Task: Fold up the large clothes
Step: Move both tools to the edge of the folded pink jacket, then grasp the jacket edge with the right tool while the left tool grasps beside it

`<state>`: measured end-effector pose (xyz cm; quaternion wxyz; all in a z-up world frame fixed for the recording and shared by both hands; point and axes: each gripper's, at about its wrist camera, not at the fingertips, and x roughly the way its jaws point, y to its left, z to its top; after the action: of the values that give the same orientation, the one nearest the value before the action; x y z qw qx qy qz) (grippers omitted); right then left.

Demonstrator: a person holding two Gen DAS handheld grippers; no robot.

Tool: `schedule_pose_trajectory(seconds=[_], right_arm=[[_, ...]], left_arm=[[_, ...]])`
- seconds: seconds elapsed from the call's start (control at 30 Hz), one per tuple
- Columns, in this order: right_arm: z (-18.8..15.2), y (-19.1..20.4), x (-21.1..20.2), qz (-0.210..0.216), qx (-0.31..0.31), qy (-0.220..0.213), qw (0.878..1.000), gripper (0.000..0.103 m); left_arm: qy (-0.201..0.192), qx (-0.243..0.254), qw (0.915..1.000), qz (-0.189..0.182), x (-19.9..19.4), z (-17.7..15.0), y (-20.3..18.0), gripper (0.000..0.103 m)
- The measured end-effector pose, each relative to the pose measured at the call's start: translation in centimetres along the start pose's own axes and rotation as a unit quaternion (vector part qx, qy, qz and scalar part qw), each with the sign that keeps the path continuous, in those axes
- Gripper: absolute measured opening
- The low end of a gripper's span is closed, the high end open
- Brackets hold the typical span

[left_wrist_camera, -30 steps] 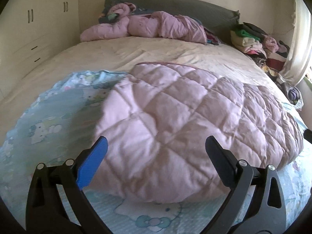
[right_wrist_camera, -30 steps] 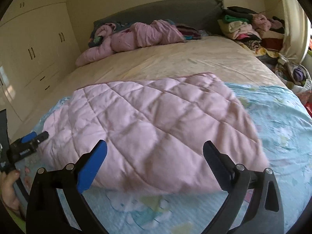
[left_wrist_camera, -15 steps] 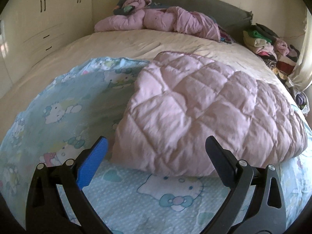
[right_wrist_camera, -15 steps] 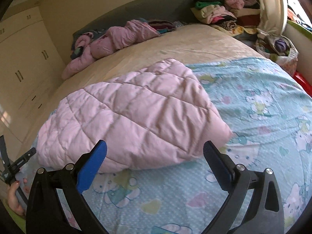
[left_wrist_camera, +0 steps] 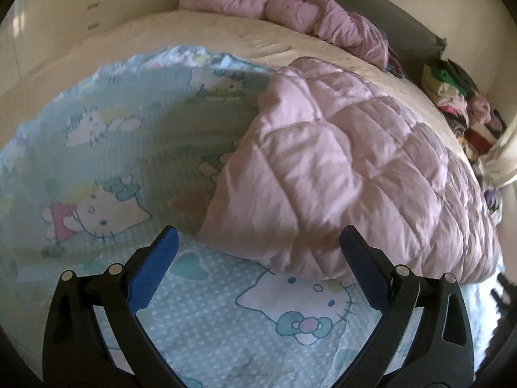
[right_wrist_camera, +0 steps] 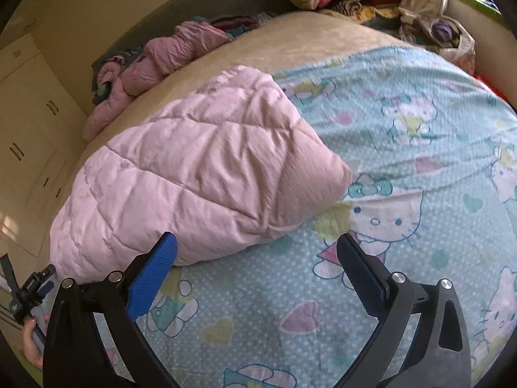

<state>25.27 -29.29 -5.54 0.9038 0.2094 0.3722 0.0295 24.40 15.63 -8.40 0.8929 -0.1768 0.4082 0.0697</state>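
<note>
Across the wide bed (left_wrist_camera: pixel 226 42) lies a pale-blue cartoon-cat printed sheet (right_wrist_camera: pixel 420 194), and on it rests our pink diamond-quilted puffy garment (right_wrist_camera: pixel 200 168), already doubled into a thick pad. We hold the left gripper (left_wrist_camera: pixel 258 260) and the right gripper (right_wrist_camera: pixel 257 266) wide open above the sheet, both with nothing in them, just short of the pad's near edge. We judge it light, soft and springy, so we'd pinch its near corners through all layers.

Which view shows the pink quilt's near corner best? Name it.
The right wrist view: the pink quilt shows its pointed near corner whole against the blue sheet. The left wrist view shows the quilt's rounded edge instead, partly behind a finger.
</note>
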Motion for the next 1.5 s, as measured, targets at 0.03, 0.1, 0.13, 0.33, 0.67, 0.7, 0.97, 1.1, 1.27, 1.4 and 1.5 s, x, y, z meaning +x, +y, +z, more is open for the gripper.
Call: schedule_pose_trajectory(seconds=[0.03,0.1,0.13,0.33,0.67,0.7,0.97,1.1,1.27,1.4,1.5], right_arm=[[0.0,-0.1,0.2,0.002,0.002,0.002,1.000,0.099],[-0.1,-0.2,0.9,0.007,0.007,0.008,1.000,0.099],[-0.1,-0.4,1.5,0.010,0.012,0.013,1.000,0.099],[0.2,-2.1,3.8,0.061,0.091,0.033,0.993,0.099],[2.5,-4.0,6.6,0.135,0.188,0.021,0.973,0.099],[2.8,-4.2,6.9,0.139,0.194,0.021,0.971,0.099],[4.5,-4.2,9.0,0.139,0.193,0.020,0.971,0.099],[4.5,-3.2,9.2,0.117,0.161,0.005,0.980,0.089],[4.5,-2.2,8.7,0.104,0.122,-0.011,0.987,0.065],[4.8,-0.6,7.8,0.077,0.077,-0.025,0.994,0.049],[4.9,0.9,6.8,0.057,0.032,-0.038,0.997,0.043]], left_arm=[[0.006,-0.015,0.9998,-0.012,0.3,0.0,0.4,0.094],[0.012,-0.041,0.9985,-0.036,0.6,0.1,1.0,0.094],[0.009,-0.050,0.9977,-0.045,0.7,0.1,1.2,0.094],[0.020,-0.141,0.9814,-0.129,2.1,0.2,2.7,0.094],[0.035,-0.199,0.9641,-0.173,5.5,0.8,3.3,0.094],[0.033,-0.197,0.9646,-0.172,5.7,0.9,3.2,0.094],[0.009,-0.185,0.9697,-0.159,6.8,1.1,2.4,0.095],[0.000,-0.171,0.9744,-0.146,7.0,1.3,1.9,0.095],[0.001,-0.149,0.9773,-0.151,6.7,1.7,1.7,0.076],[-0.011,-0.128,0.9788,-0.160,5.7,2.4,1.2,0.057],[-0.025,-0.110,0.9809,-0.159,4.7,2.8,0.7,0.047]])
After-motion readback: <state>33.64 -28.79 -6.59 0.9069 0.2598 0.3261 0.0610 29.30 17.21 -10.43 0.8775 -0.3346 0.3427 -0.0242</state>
